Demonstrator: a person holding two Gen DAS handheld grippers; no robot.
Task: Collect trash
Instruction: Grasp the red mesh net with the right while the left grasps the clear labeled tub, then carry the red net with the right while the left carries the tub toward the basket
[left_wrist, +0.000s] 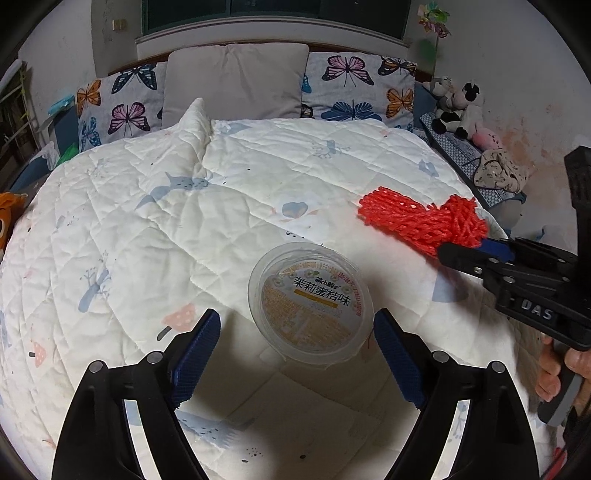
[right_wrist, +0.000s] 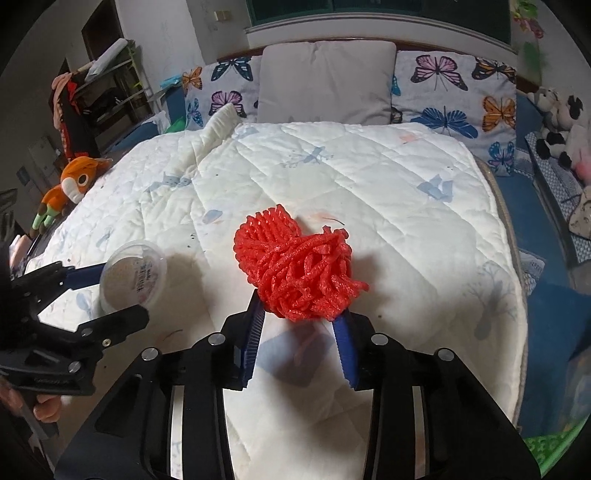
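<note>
A clear plastic cup (left_wrist: 309, 305) with a printed orange label lies on the white quilt (left_wrist: 155, 221); it also shows in the right wrist view (right_wrist: 131, 273). My left gripper (left_wrist: 297, 354) is open, its blue pads on either side of the cup, apart from it. A red foam fruit net (right_wrist: 295, 269) lies bunched on the quilt, also seen in the left wrist view (left_wrist: 421, 219). My right gripper (right_wrist: 301, 321) has its jaws around the near end of the net, its fingertips hidden under it; contact is unclear.
Butterfly pillows (left_wrist: 354, 88) and a grey cushion (left_wrist: 236, 81) line the headboard. Plush toys (left_wrist: 458, 107) sit at the right side, an orange plush (right_wrist: 70, 188) at the left edge. A cluttered shelf (right_wrist: 103, 96) stands far left.
</note>
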